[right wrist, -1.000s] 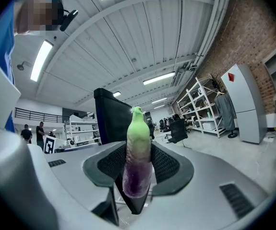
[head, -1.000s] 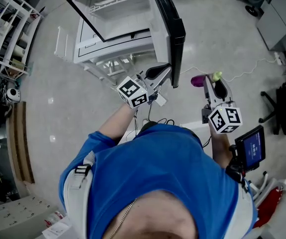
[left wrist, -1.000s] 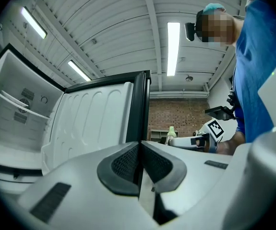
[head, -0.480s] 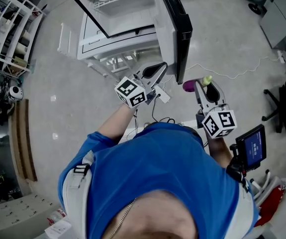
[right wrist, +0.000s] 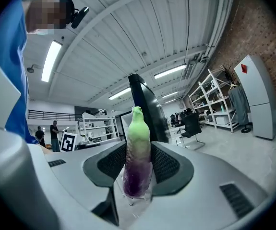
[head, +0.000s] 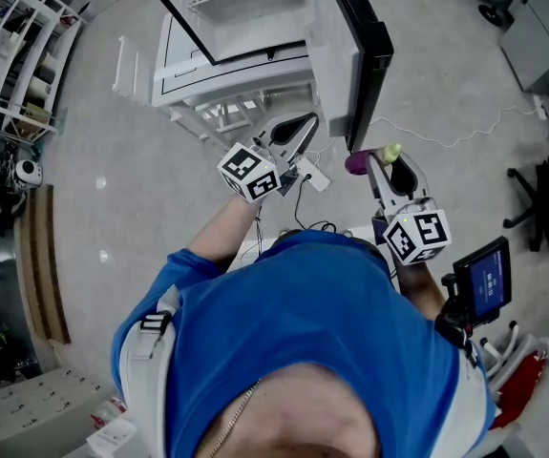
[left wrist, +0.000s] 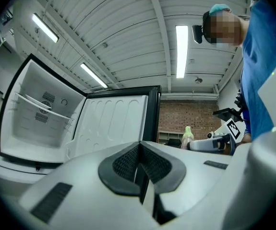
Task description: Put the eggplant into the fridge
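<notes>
Right gripper (head: 386, 165) held level, fingers (right wrist: 169, 164) clamped on eggplant (right wrist: 137, 150), left gripper (head: 303, 126) level, fingers together, facing open fridge (head: 236, 65).

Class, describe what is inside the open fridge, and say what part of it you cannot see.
Inside the fridge only a white shelf and vents on the back wall show, no food. The left hand-held gripper covers the lower part of its door.
</notes>
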`<state>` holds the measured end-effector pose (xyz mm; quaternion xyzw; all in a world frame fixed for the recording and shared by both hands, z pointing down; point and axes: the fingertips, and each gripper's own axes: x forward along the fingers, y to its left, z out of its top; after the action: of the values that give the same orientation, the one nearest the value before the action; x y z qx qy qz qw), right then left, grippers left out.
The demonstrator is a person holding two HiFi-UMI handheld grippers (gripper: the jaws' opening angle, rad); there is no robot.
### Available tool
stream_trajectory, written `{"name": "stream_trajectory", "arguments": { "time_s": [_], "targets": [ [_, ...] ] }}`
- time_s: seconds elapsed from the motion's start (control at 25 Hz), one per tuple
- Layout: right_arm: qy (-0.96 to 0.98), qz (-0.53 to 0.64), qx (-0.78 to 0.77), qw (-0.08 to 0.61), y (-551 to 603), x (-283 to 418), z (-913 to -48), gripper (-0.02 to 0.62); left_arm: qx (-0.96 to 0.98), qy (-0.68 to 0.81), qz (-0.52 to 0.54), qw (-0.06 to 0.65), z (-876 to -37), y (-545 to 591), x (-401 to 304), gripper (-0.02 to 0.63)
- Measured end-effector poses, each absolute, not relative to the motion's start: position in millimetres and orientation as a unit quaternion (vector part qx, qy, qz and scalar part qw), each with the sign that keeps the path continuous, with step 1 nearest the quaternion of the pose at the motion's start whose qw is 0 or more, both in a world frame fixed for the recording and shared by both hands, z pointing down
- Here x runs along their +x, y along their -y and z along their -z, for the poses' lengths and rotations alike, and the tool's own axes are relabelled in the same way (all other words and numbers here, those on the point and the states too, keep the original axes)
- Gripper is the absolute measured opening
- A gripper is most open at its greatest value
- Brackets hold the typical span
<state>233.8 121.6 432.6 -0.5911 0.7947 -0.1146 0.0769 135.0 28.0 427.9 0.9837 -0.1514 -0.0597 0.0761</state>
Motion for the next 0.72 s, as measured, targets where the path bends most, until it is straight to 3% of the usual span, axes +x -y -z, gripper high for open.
{"name": "stream_trajectory", "arguments": {
  "time_s": [0.72],
  "targets": [
    [-0.865, 0.104, -0.487, 0.053, -90.4, 162.9, -431.6, 0.164, 0.956, 0.273, 0.070, 0.078, -428.5, -23.4, 55.7, 0.009]
  ]
}}
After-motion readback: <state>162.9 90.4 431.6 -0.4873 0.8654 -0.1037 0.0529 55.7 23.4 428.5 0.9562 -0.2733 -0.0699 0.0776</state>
